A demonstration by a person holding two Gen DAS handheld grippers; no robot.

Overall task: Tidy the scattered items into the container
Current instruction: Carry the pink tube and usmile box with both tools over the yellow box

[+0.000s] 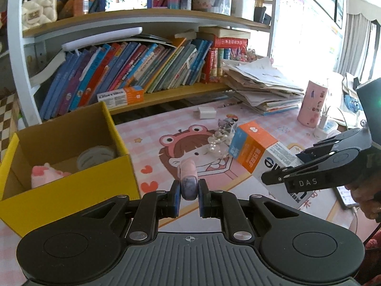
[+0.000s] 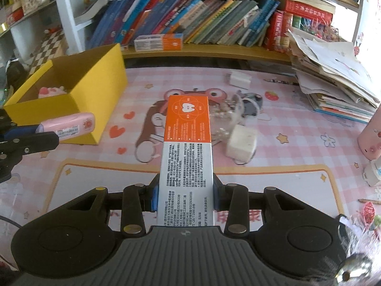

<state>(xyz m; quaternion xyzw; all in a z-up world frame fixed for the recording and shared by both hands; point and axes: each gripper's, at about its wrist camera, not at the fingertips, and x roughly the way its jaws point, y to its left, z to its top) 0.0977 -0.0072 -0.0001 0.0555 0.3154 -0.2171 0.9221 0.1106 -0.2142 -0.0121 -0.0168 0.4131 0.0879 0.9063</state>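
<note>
Pink cartoon desk mat (image 2: 297, 143), bookshelf (image 1: 166, 95) behind, yellow box (image 1: 71, 186) left

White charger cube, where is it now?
On the pink desk mat, right of the toothpaste box held in the right gripper, beside the bead bracelets.

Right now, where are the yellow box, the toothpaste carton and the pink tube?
yellow box (image 2: 95, 95): right wrist view, on its outer side wall.
toothpaste carton (image 2: 187, 143): right wrist view, on its top face, mid-length.
pink tube (image 1: 189, 178): left wrist view, on its near end, between the pads.
</note>
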